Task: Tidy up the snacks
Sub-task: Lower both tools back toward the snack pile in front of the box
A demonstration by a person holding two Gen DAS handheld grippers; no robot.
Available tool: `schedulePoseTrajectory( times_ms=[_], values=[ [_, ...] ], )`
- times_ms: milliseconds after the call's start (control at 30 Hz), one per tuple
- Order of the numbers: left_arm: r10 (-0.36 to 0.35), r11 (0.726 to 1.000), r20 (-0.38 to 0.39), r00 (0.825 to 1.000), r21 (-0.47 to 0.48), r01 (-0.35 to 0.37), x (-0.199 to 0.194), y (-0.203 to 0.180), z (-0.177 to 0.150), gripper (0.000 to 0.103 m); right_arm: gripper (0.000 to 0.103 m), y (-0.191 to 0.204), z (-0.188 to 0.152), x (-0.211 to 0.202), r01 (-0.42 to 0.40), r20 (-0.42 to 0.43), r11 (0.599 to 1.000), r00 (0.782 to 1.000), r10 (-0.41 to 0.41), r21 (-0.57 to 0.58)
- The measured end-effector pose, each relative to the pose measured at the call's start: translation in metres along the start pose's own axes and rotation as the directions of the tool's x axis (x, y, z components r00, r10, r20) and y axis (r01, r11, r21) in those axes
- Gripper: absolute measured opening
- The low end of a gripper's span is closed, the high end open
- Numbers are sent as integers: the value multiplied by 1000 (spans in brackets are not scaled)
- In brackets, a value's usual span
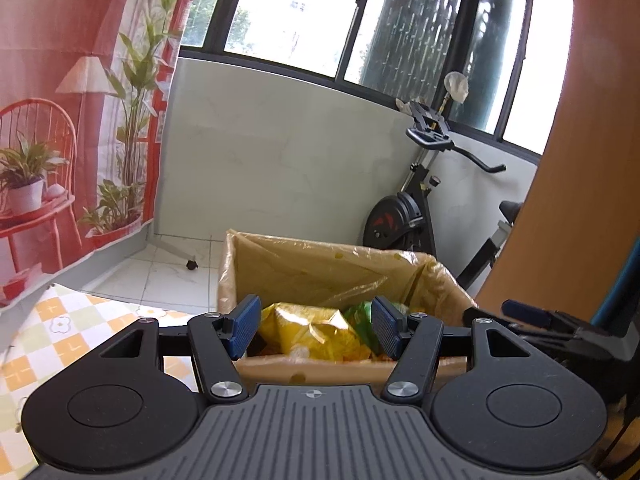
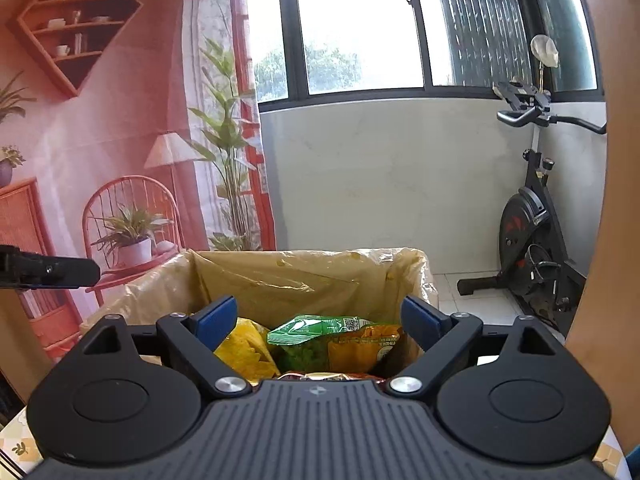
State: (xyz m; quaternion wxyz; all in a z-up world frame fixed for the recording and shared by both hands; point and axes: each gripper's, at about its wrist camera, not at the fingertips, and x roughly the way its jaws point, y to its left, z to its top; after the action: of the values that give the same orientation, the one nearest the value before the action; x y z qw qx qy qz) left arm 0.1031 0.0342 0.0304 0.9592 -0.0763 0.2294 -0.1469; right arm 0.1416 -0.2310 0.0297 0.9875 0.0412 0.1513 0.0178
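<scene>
The left gripper (image 1: 314,326) was held level just above the near edge of the cardboard box (image 1: 448,280), its blue-padded fingers (image 1: 245,326) spread wide with nothing between them. The right gripper (image 2: 320,322) sat in much the same pose over the same box, pointing forward and slightly down, its jaws equally wide and empty. Each tool showed at the margin of the other's view: the right one at the left camera's right edge, the left one as a dark finger at the right camera's left edge.

Inside the box, lined with a clear yellowish plastic bag (image 2: 280,276), lay the snacks. A crinkled yellow packet (image 1: 312,332) filled the left side; in the right wrist view it appeared as a yellow bag (image 2: 248,352) printed with chips. Beside it, touching, lay a green packet (image 2: 316,330) with an orange packet (image 2: 368,346) against its right side. A shiny red-gold wrapper edge peeked out nearest the camera, mostly hidden by the gripper body.

The box stood at the far edge of a table covered with a checked orange-and-green cloth (image 1: 60,332). Beyond were a white tiled floor (image 1: 160,276), a printed pink backdrop (image 2: 100,120), a pale wall under dark-framed windows (image 2: 360,28), and an exercise bike (image 2: 532,220).
</scene>
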Motion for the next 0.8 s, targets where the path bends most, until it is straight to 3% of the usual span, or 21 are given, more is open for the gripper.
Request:
schedulePoseTrajectory(
  times_ms=[167, 433, 600, 800],
  values=[
    [13, 1000, -23, 1000, 28, -12, -22, 8, -12, 64, 92, -3, -12, -30, -38, 21, 998, 999, 37, 59],
    [65, 998, -63, 996, 31, -63, -45, 26, -46, 64, 93, -1, -48, -65, -18, 7, 996, 1000, 17, 82],
    [83, 996, -105, 991, -11, -84, -50, 40, -68, 63, 93, 3, -68, -76, -33, 2, 996, 999, 33, 89],
    [86, 994, -140, 986, -54, -95, -44, 46, -95, 63, 93, 5, -88, -73, -78, -63, 988, 994, 87, 133]
  ],
)
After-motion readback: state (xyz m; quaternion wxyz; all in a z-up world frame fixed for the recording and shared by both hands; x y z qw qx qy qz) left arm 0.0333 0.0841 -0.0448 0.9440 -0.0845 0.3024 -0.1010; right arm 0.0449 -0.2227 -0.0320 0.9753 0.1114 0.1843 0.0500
